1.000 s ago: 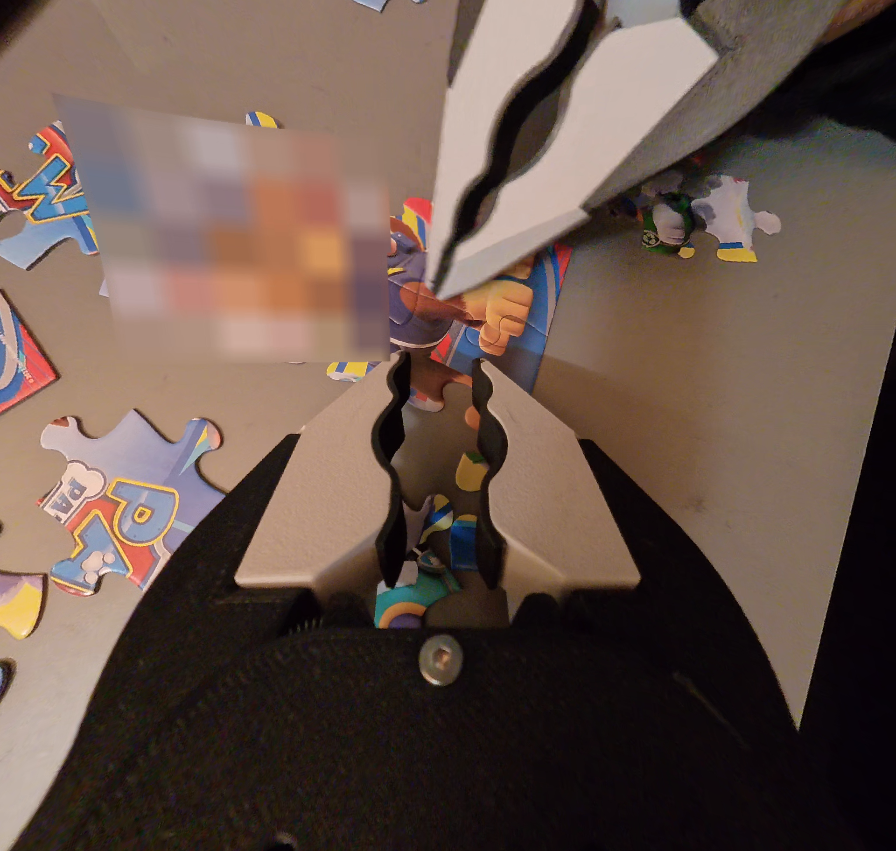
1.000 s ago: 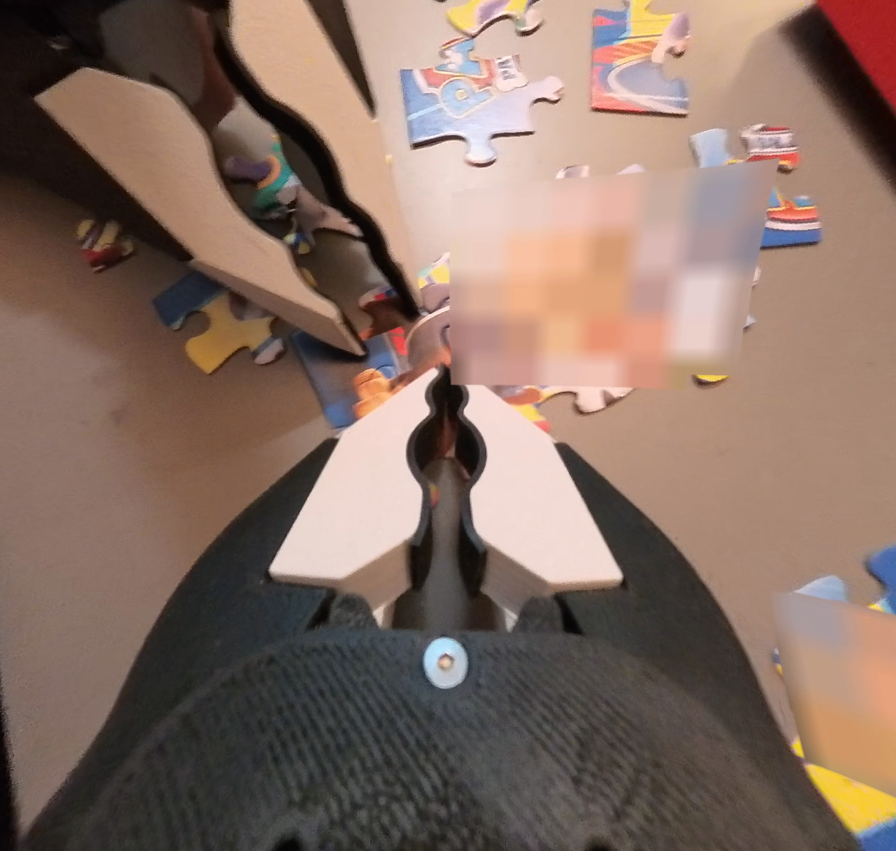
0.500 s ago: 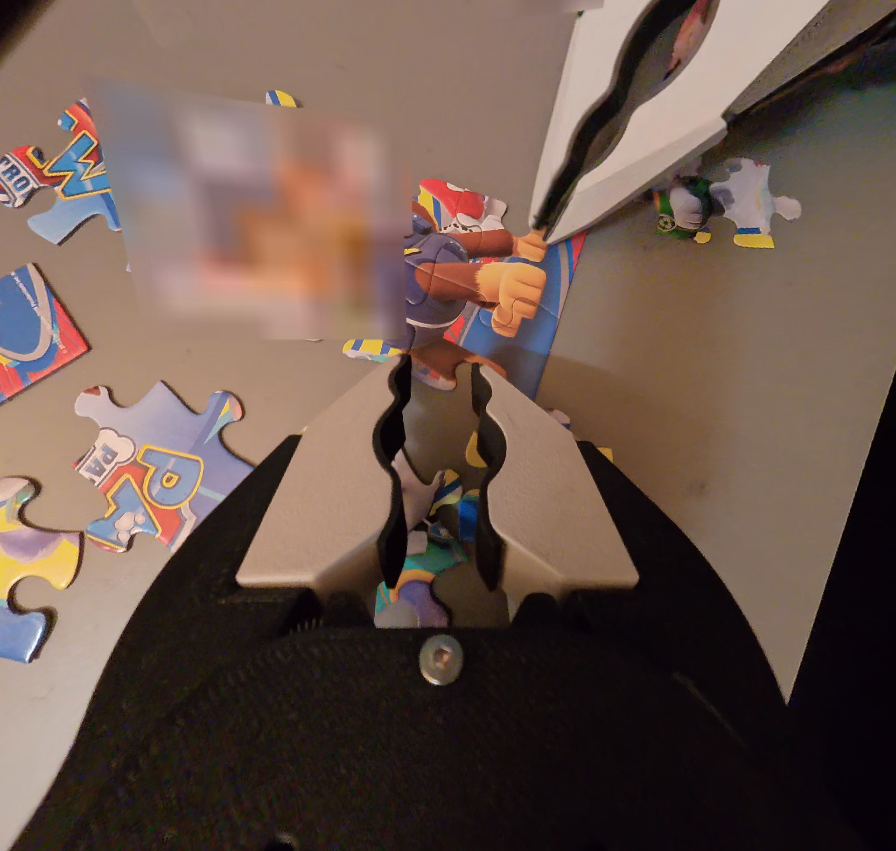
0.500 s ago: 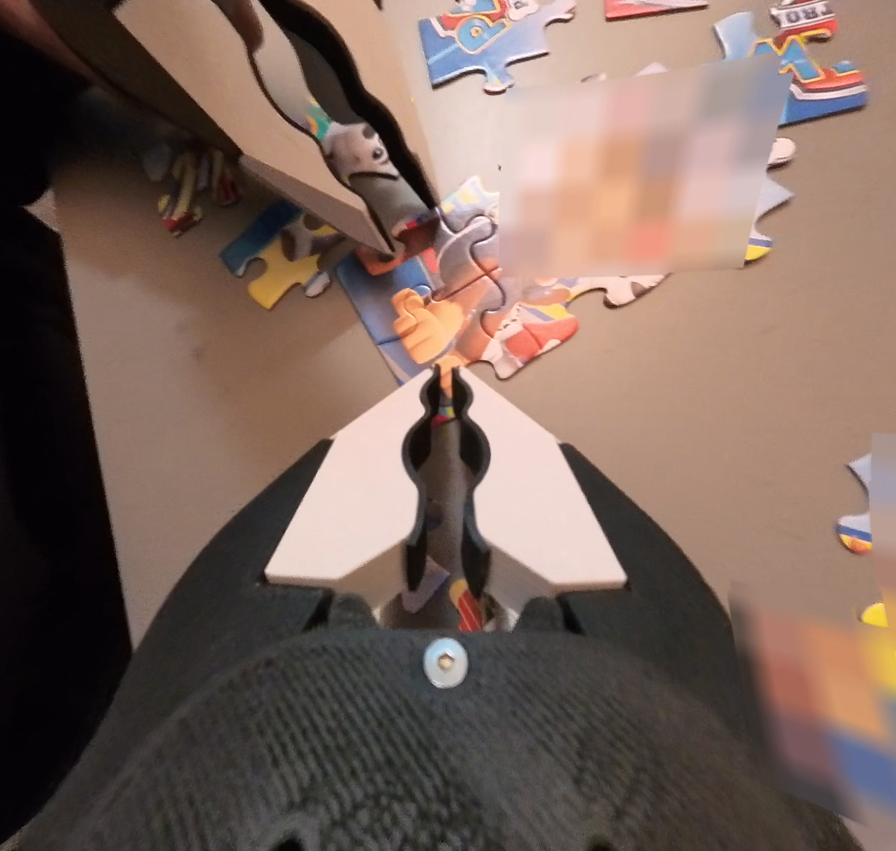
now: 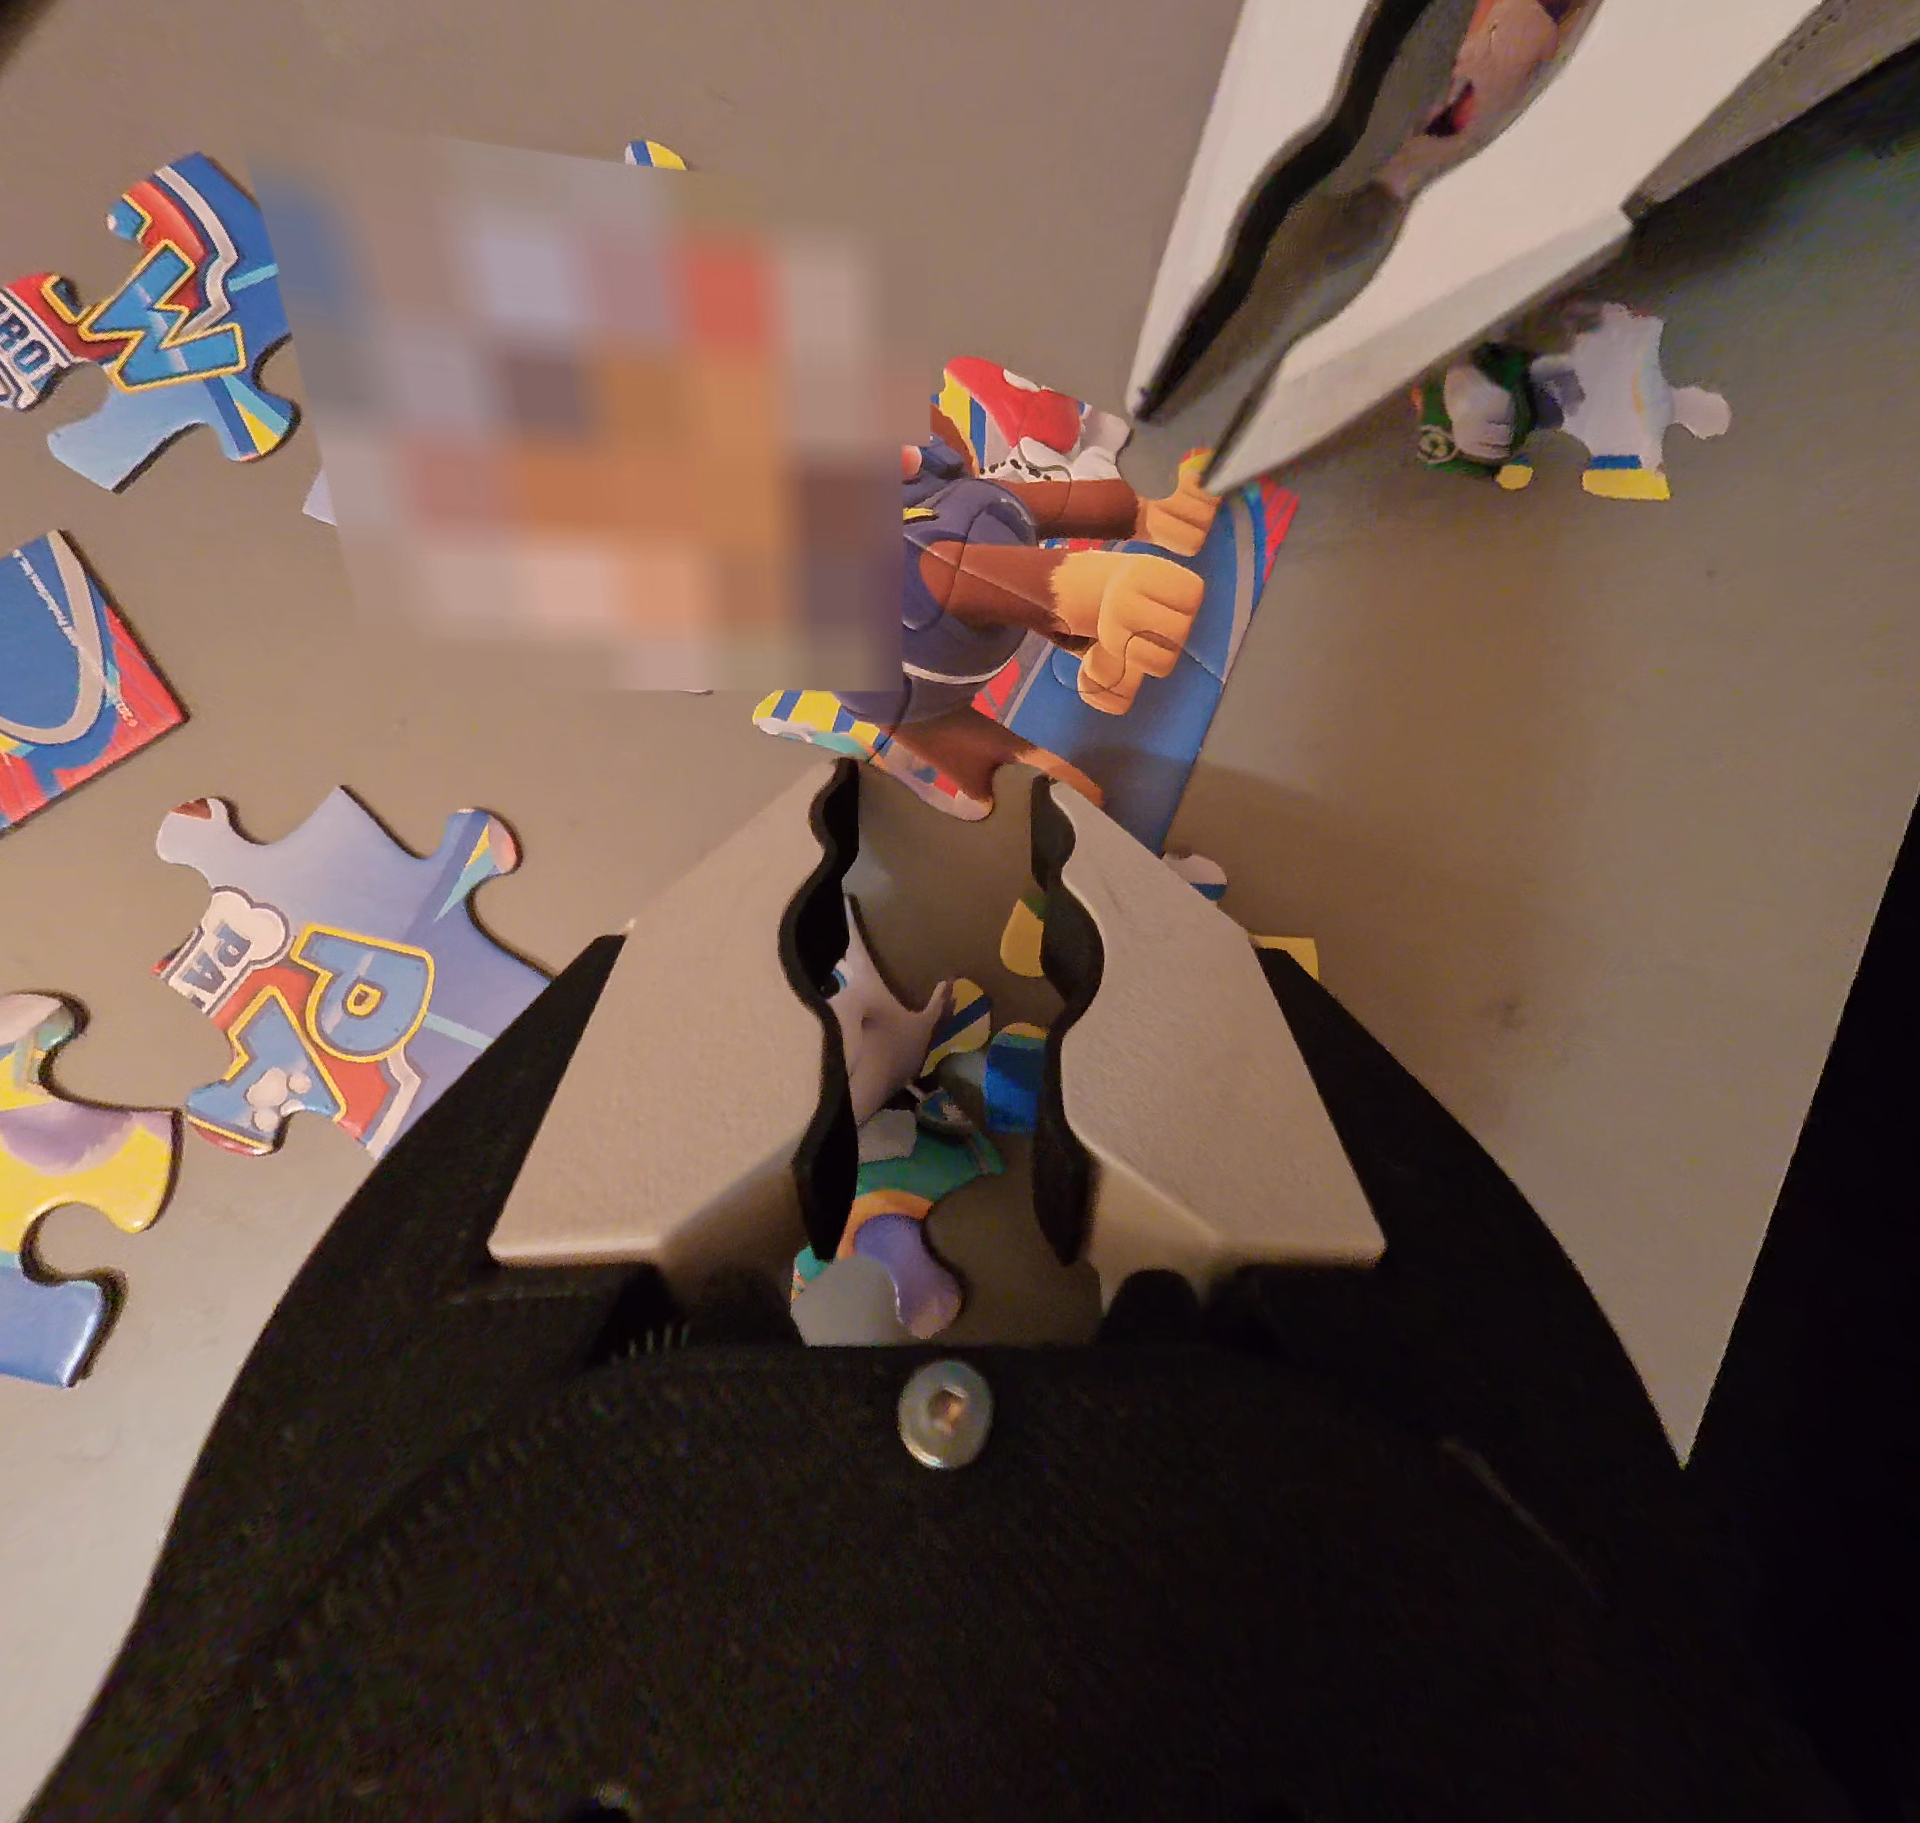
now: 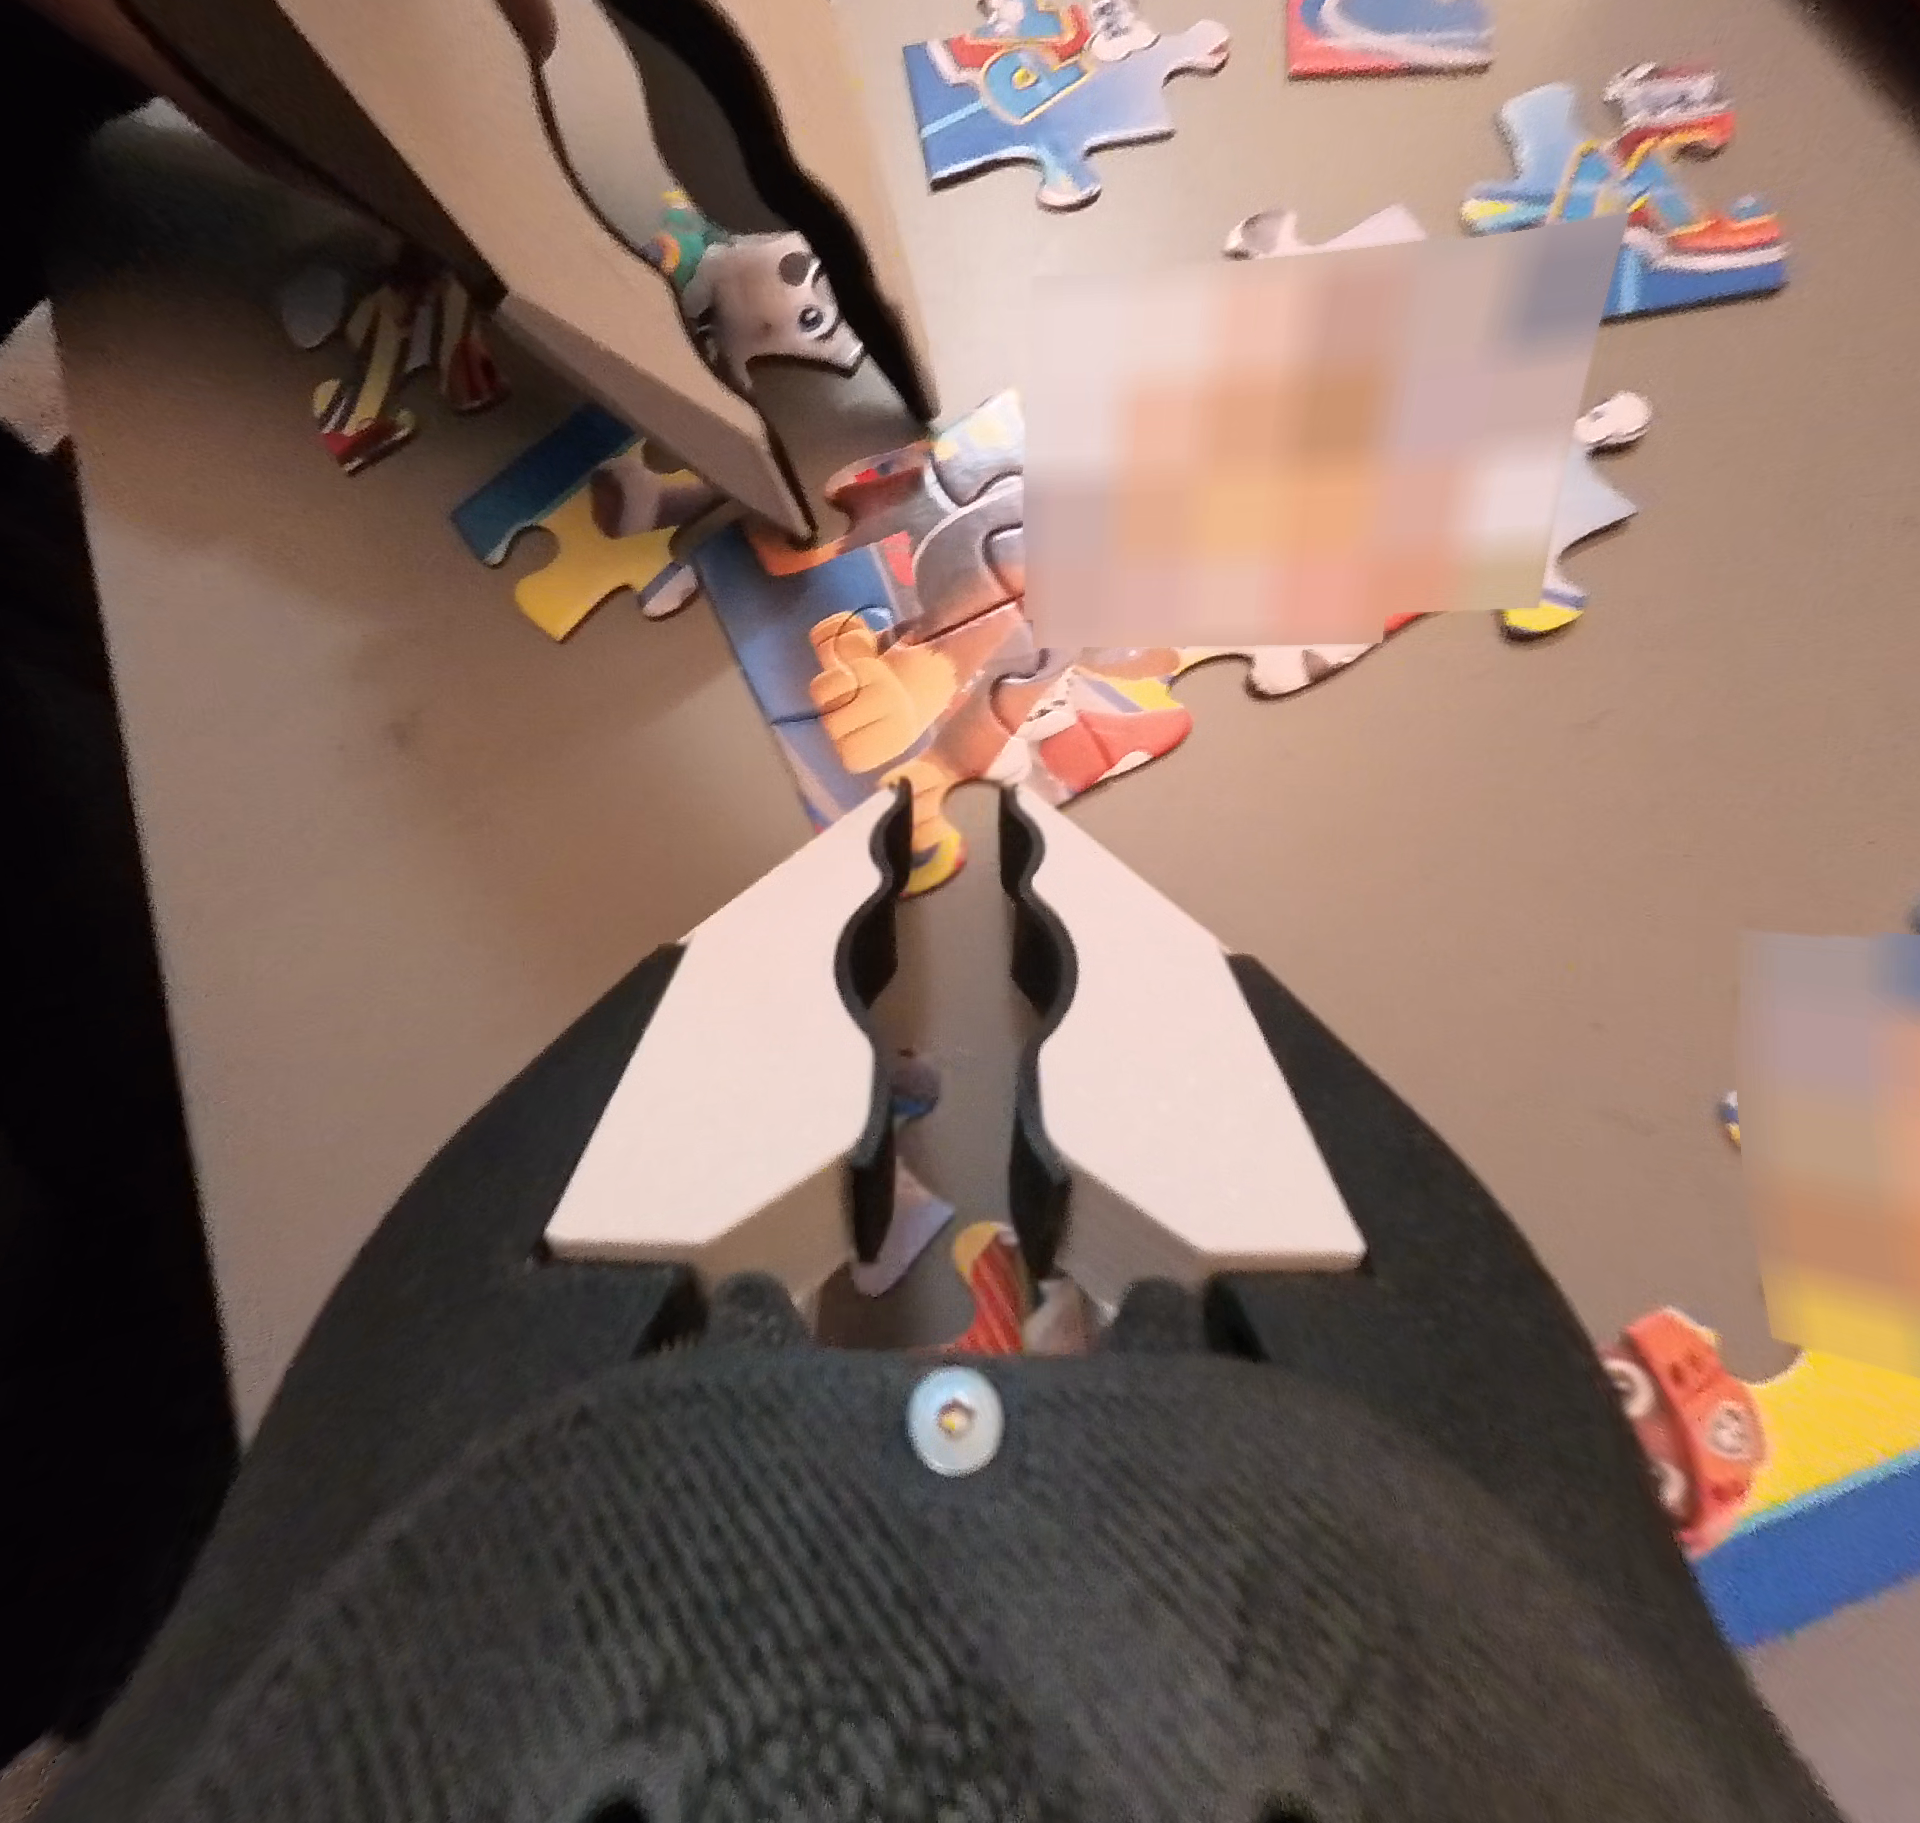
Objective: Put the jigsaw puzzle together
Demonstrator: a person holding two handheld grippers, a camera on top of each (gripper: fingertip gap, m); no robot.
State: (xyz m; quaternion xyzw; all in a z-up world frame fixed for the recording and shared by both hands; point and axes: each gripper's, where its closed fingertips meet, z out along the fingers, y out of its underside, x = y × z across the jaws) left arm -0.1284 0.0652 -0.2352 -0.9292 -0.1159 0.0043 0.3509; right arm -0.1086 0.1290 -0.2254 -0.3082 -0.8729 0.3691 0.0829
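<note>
**Left wrist view.** The left gripper [image 5: 940, 797] hangs low over a grey-beige table [image 5: 1507, 838], jaws clearly apart. Its tips sit at the near edge of the joined puzzle section [image 5: 1132, 630], which lies dead ahead of the jaws and runs away from them. A loose white-and-blue piece [image 5: 894, 1056] shows in the gap, well back from the tips. It lies close to the left pad, and daylight shows between it and the right pad, so it is not clamped. The pads are black and wavy, on plain pale wedge-shaped fingers. The right gripper [image 5: 1174, 443] comes down from ahead and to the right, jaws slightly apart, its tip at the far edge of the same section. Other flat, glossy cardboard pieces lie about: a lettered blue piece [image 5: 332, 973] to the left, and a green-and-white piece [image 5: 1600, 412] beyond the right gripper.

**Right wrist view.** The right gripper [image 6: 954, 802] has a narrow open gap with only tabletop and one printed tab of the joined section [image 6: 883, 693] showing in it. Nothing is pinched. The section lies straight ahead. The left gripper [image 6: 862, 469] reaches in from ahead and to the left, its tips on the opposite edge, and the white spotted piece [image 6: 769, 308] is visible between its fingers. A yellow-and-blue piece [image 6: 582, 547] lies just beside that gripper. Both grippers stand about equally near the section.
</note>
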